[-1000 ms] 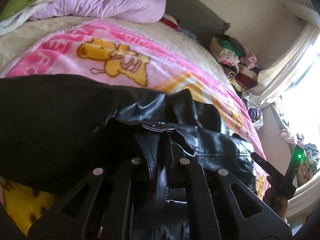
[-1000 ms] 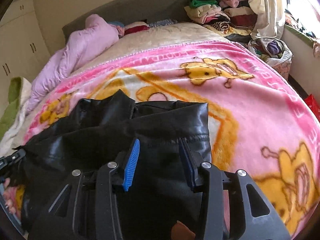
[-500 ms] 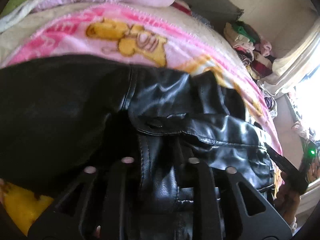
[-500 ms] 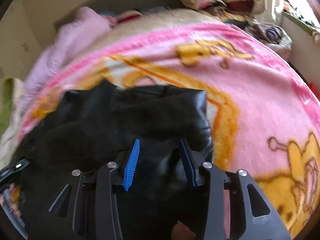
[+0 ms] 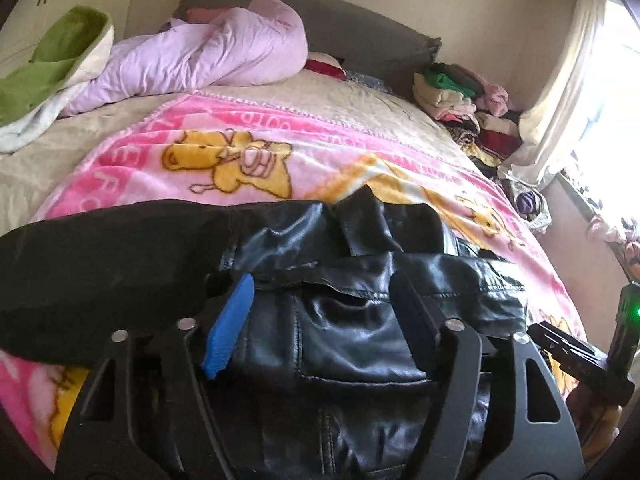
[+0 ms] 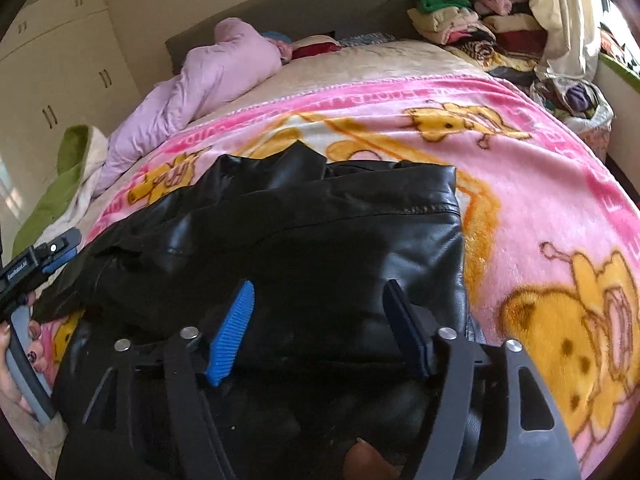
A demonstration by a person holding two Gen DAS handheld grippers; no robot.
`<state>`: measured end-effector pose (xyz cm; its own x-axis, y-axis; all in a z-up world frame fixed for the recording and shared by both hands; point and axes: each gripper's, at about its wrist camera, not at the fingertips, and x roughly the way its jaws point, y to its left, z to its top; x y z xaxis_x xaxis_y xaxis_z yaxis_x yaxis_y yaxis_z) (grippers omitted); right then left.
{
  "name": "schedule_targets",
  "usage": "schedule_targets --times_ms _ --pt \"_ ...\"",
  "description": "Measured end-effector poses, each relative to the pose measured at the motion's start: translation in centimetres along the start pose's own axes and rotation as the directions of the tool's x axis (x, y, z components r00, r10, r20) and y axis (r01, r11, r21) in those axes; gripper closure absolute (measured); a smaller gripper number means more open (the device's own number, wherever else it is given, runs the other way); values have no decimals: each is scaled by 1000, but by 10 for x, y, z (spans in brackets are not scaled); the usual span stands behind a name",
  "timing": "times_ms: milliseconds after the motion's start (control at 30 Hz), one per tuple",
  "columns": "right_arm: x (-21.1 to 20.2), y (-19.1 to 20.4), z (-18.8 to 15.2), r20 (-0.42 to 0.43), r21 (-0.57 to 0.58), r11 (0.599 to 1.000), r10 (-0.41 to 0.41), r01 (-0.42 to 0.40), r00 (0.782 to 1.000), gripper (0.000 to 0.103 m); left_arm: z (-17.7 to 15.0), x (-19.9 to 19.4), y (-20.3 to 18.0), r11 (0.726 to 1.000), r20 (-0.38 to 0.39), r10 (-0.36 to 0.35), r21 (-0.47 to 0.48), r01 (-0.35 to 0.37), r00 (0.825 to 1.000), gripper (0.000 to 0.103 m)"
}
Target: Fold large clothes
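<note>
Bed [image 5: 360, 112] fills both views, pink cartoon-bear blanket [image 5: 224, 160] spread across the middle. Black leather jacket [image 5: 360, 320] lies bunched on the blanket, lower centre of both frames, matte lining side trailing to lower left in the left view. Lilac duvet [image 5: 208, 56] heaped upper left, stack of folded clothes [image 5: 460, 92] upper right by the curtain [image 5: 560, 92]

Change vs half a second back: left gripper [image 5: 324, 320] was clamped on a jacket fold, now jaws spread wide, blue pad visible, nothing held, leather just under it. Right gripper [image 6: 320, 328] also opened wider than before, holding nothing, hovering over the jacket's right panel [image 6: 400, 240]

My read: fold just got dropped in place, both ends released. Jacket is still lumpy, collar end sticking up mid frame, so it likely needs another grab and a flattening pass before it counts as folded
</note>
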<state>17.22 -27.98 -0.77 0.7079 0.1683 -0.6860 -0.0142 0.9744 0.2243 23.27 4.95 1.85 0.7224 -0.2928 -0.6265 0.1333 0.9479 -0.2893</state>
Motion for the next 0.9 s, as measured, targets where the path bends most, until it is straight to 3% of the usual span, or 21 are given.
schedule_targets --times_ms 67,167,300,433,600,667,900 --pt "-2 5 2 8 -20 1000 -5 5 1000 25 -4 5 -4 1000 -34 -26 -2 26 999 40" --pt "-4 11 6 19 -39 999 -4 4 1000 22 -14 15 -8 999 -82 -53 -8 53 995 40" --pt "-1 20 12 5 -43 999 19 -19 1000 19 -31 32 -10 1000 -158 -17 7 18 987 38" --pt "9 27 11 -17 -35 999 23 -24 1000 15 -40 52 5 999 -244 -2 -43 -9 970 38" --pt "45 9 -3 -144 34 999 -9 14 990 13 -44 56 16 997 -256 -35 -70 18 966 38" --pt "64 -2 -10 -197 80 997 15 1 980 13 -46 58 16 998 -264 -36 -65 20 964 37" --pt "61 10 -14 -166 41 998 -50 57 985 12 -48 57 2 1000 -264 16 10 -14 964 32"
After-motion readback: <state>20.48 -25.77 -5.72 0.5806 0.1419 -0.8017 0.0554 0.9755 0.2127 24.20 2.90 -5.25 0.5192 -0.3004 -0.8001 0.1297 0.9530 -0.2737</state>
